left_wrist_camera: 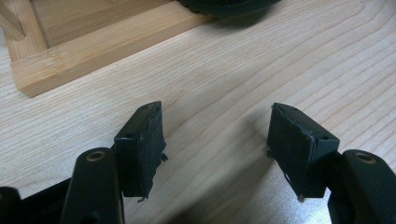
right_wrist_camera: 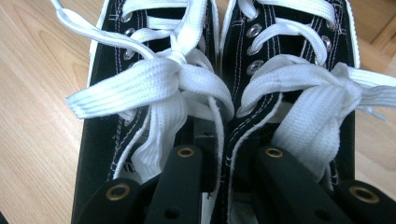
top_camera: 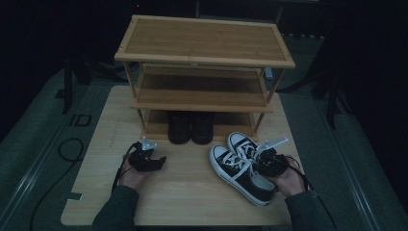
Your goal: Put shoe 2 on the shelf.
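Right then, the right gripper (top_camera: pixel 266 162) was clamped on a pair of black sneakers (top_camera: pixel 240 166) with white laces, at the right front of the wooden table (top_camera: pixel 192 192). In the right gripper view its jaws reached into the shoe openings, one jaw in each shoe, pinching the two inner walls together between them. Both sneakers (right_wrist_camera: pixel 219 70) lay side by side, touching, toes pointing away toward the rack in the high view. Whether the soles sat flat on the table or were slightly lifted could not be told.

The left gripper (top_camera: pixel 153 161) sat low over the table at the left front, jaws spread wide with nothing between them; bare wood showed between its pads (left_wrist_camera: pixel 140 149) in the left gripper view. It was well apart from the sneakers.

A bamboo shoe rack (top_camera: pixel 204 60) with three tiers stood at the back of the table. A pair of dark boots (top_camera: pixel 191 127) stood on its bottom shelf, toes toward the person, just behind and left of the sneakers. The rack's bottom rail (left_wrist_camera: pixel 93 51) showed ahead of the left gripper.
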The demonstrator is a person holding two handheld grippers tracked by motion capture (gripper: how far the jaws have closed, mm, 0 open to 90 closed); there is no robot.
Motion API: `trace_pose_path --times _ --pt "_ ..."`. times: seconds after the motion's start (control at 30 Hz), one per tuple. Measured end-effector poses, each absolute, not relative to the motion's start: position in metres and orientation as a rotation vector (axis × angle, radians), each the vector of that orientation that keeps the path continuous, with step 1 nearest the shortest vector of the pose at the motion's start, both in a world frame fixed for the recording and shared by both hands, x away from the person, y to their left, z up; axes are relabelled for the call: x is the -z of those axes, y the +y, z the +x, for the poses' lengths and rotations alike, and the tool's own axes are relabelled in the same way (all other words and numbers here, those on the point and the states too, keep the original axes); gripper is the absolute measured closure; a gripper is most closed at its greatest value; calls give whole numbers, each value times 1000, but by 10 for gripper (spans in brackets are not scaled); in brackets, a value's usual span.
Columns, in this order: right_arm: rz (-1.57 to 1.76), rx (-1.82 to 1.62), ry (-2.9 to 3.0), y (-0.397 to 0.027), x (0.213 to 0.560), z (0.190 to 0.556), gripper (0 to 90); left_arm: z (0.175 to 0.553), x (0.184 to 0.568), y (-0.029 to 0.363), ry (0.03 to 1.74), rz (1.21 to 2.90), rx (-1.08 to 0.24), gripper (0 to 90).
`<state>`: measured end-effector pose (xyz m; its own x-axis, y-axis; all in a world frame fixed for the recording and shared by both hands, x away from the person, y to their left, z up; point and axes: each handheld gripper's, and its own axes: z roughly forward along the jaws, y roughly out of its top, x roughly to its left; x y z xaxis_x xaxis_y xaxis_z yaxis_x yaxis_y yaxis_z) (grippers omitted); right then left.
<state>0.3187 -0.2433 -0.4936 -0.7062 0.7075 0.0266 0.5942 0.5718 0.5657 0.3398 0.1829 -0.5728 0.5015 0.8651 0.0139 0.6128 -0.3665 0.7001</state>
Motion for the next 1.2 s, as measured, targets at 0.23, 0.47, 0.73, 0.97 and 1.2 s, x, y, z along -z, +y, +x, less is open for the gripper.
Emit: trace_pose_path --times 0.23,0.47,0.73,0.97,1.2 --pt "1063 -827 2612 -245 484 322 845 340 573 183 1205 2107 -510 366" --pt "1036 -836 2616 -247 476 323 844 340 573 183 1206 2107 -511 365" --pt "976 -816 2644 -246 465 324 844 339 573 182 1208 2105 -511 362" --pt "913 -781 2660 -243 455 326 843 339 573 182 1207 2104 -510 362" --pt "847 -814 2685 -237 439 328 842 339 573 182 1205 2106 -509 362"
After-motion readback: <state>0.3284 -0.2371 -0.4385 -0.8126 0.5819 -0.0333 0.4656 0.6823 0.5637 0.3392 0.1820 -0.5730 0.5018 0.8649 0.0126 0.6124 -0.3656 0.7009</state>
